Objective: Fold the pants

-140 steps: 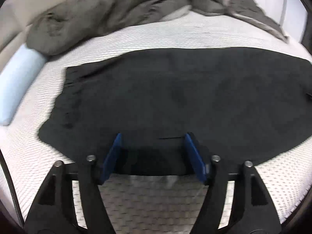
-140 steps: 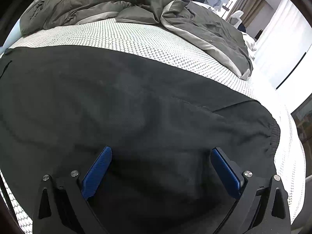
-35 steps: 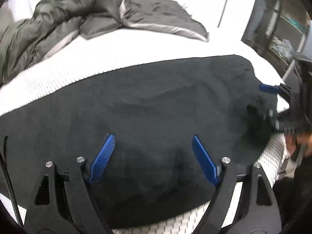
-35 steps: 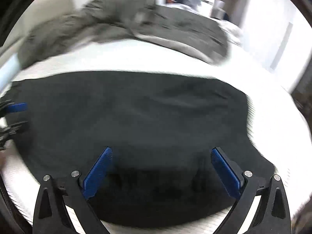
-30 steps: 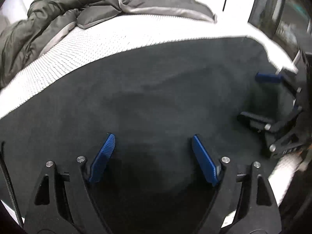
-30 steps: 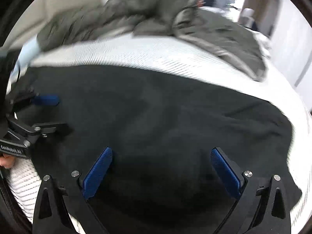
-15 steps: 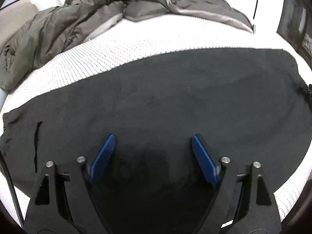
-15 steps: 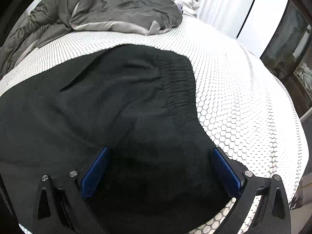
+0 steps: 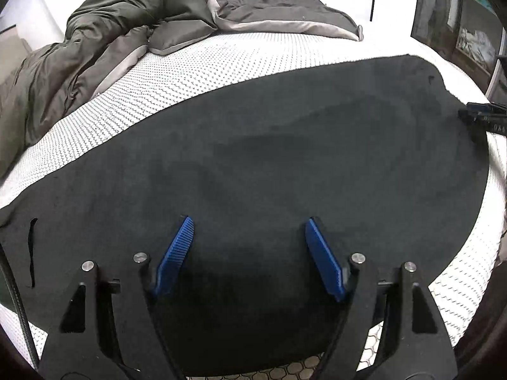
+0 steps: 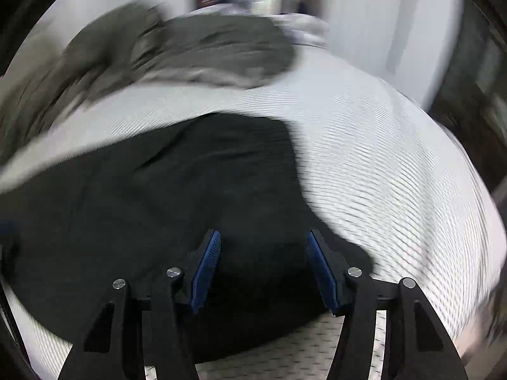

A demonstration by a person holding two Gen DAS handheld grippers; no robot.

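The black pants (image 9: 285,158) lie flat across the white mattress (image 9: 221,63), folded lengthwise. My left gripper (image 9: 250,228) is open, low over the near middle of the pants, holding nothing. My right gripper (image 10: 263,240) is open with its jaws part closed, over the waistband end of the pants (image 10: 190,196), near their lower edge. That view is motion-blurred. The right gripper's blue tip (image 9: 481,107) also shows at the far right of the left wrist view, at the end of the pants.
A rumpled grey-green duvet (image 9: 111,38) is piled at the far side of the bed, also blurred in the right wrist view (image 10: 190,50). Bare mattress (image 10: 396,174) lies right of the pants. A dark cabinet (image 9: 459,15) stands beyond the bed's right end.
The right gripper's jaws have narrowed and its view has swung, now blurred, with the waistband end further off. The left gripper stays open over the pants, its view turned slightly right.
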